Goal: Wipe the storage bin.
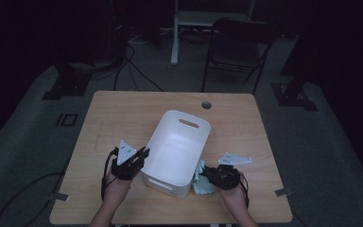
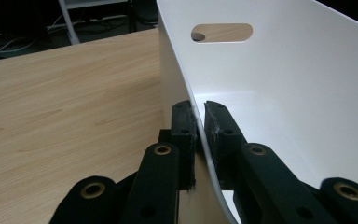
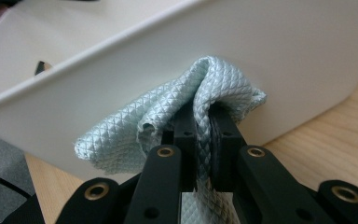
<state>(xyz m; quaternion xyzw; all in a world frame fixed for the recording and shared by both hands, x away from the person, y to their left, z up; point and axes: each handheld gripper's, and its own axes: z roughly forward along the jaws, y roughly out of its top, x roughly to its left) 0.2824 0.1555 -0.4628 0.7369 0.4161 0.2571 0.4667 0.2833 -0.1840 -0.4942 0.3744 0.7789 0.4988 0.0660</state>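
A white plastic bin (image 1: pixel 177 151) with slot handles stands on the wooden table, empty inside. My left gripper (image 1: pixel 142 156) is shut on the bin's left wall; in the left gripper view the thin white wall (image 2: pixel 199 126) runs between the two jaws of my left gripper (image 2: pixel 199 122). A pale blue-green waffle-weave cloth (image 1: pixel 202 182) lies against the bin's right side. My right gripper (image 1: pixel 207 172) is shut on a fold of it; in the right gripper view the cloth (image 3: pixel 177 112) bunches up over my right gripper (image 3: pixel 204 123) against the bin's outer wall (image 3: pixel 284 60).
The wooden table (image 1: pixel 118 118) has a round cable hole (image 1: pixel 206 105) at its far edge. A dark folding chair (image 1: pixel 238 49) and a white stand (image 1: pixel 175 33) are on the floor behind the table, with cables around them.
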